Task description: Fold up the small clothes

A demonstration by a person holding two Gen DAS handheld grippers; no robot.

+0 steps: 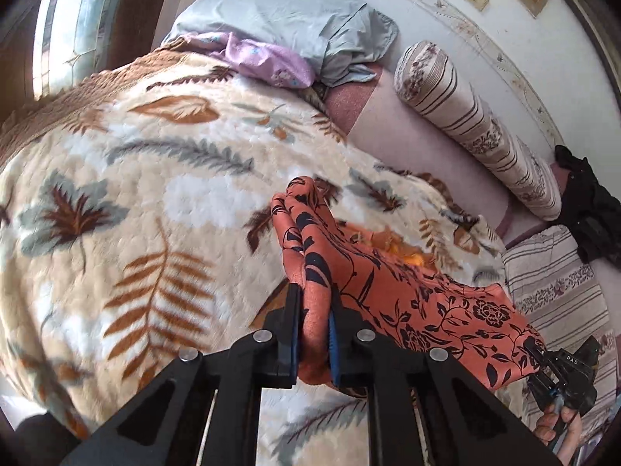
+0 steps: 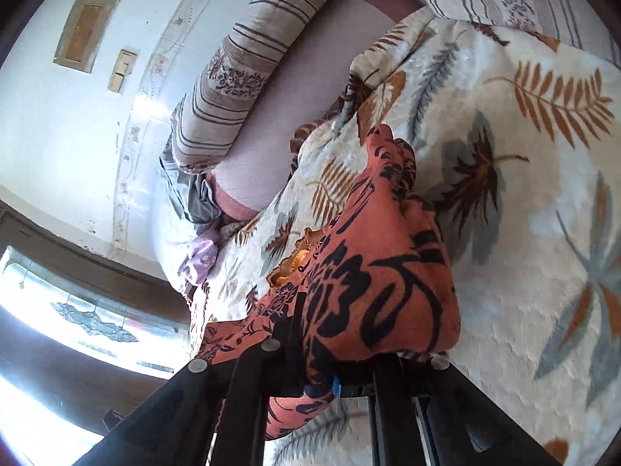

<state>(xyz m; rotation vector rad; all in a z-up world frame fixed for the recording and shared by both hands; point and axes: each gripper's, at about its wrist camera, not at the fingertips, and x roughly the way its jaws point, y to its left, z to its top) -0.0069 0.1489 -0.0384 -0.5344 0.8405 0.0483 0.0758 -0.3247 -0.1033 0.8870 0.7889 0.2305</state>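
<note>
In the left wrist view, a window fills the upper left, with a grey-blue pillow [image 1: 287,19] and a lilac cloth [image 1: 268,58] beside it at the head of the bed. The leaf-patterned blanket [image 1: 136,178] spreads across the frame. At lower centre the left gripper [image 1: 314,334] is clamped on the orange floral garment [image 1: 407,287], which stretches right to the right gripper [image 1: 537,353], closed on its far edge. A striped bolster [image 1: 465,116] lies upper right; a dark cloth beyond is hard to identify. In the right wrist view, cloth hides the fingertips.
</note>
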